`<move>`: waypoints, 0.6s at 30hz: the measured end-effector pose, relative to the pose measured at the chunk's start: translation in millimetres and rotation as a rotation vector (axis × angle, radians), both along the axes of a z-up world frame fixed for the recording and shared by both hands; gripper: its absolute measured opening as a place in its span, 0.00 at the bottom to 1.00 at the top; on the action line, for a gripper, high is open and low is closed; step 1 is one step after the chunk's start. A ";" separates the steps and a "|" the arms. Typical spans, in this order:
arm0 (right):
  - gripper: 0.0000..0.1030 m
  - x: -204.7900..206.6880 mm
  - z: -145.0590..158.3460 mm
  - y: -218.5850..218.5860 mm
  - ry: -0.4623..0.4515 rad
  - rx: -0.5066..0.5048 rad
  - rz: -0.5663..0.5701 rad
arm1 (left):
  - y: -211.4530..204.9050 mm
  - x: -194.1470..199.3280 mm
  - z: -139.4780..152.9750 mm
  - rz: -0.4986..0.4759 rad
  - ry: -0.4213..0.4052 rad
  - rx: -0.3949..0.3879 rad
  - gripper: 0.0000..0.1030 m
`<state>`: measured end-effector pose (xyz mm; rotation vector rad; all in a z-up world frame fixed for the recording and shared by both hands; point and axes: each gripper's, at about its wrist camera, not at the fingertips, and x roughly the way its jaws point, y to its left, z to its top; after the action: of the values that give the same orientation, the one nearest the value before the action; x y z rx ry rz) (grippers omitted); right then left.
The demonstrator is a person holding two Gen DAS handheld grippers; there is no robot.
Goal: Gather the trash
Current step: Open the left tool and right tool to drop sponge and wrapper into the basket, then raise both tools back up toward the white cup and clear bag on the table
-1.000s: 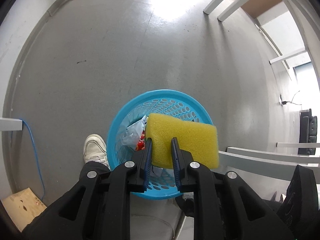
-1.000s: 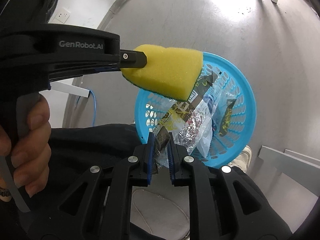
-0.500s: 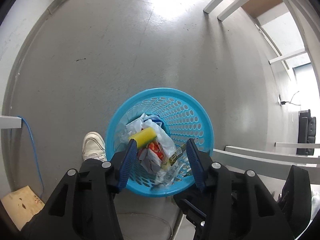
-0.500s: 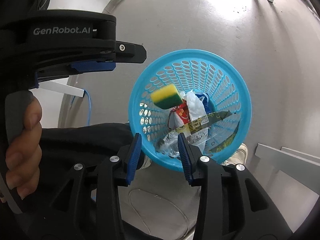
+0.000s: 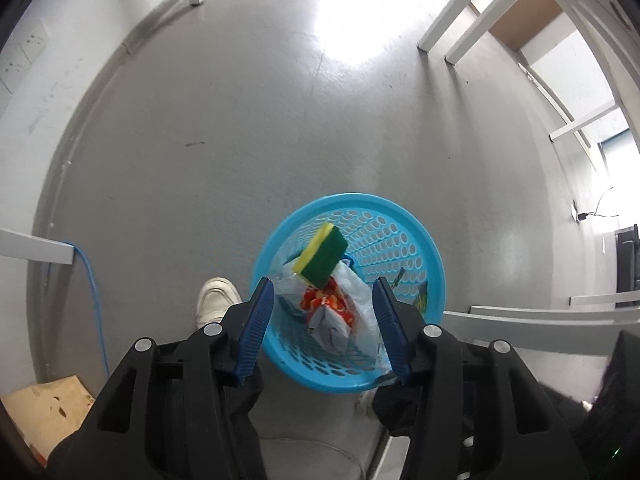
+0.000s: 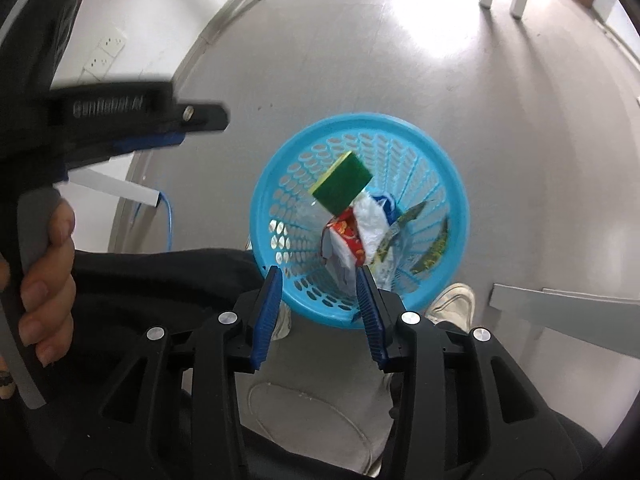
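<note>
A blue perforated basket (image 5: 437, 268) (image 6: 461, 200) stands on the grey floor below both grippers. On top of the trash in it lies a yellow and green sponge (image 5: 322, 257) (image 6: 342, 188), green face up, tilted. Under the sponge are a red and white carton and clear plastic wrappers (image 5: 332, 314) (image 6: 347, 236), and a foil snack wrapper (image 6: 405, 219) lies at the right side. My left gripper (image 5: 323, 292) hangs open above the basket, nothing between its fingers. My right gripper (image 6: 319, 276) is open too and holds nothing. The left gripper (image 6: 192, 126) also shows blurred at the right wrist view's left.
A person's white shoes (image 5: 216, 300) (image 6: 452, 300) stand beside the basket, dark trousers below. A hand (image 6: 44, 280) holds the left gripper's handle. A blue cable (image 5: 90, 280) runs along the wall, cardboard (image 5: 44, 412) lies lower left, and white furniture legs (image 5: 448, 28) stand far off.
Both grippers opened: the left let go of the sponge, the right of a foil wrapper, and both fell into the basket. Both grippers have since risen a little.
</note>
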<state>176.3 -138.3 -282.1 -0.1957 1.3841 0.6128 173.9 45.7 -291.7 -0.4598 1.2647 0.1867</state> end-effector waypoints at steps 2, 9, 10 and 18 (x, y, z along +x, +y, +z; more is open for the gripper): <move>0.38 -5.6 9.6 -5.4 -0.024 0.011 -0.011 | -4.1 -8.6 6.9 -0.011 -0.011 0.021 0.50; 0.42 -32.1 36.0 -20.1 -0.095 0.002 -0.015 | -12.7 -42.1 39.9 -0.048 -0.092 0.094 0.56; 0.44 -36.2 41.4 -24.0 -0.105 0.009 -0.023 | -14.5 -47.4 43.7 -0.054 -0.099 0.098 0.57; 0.46 -63.5 75.3 -49.8 -0.137 0.076 -0.059 | -39.6 -84.8 75.6 -0.145 -0.133 0.195 0.70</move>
<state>112.8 -188.1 -206.7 -0.1331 1.2283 0.5911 89.1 6.1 -216.0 -0.2078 1.1318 0.1527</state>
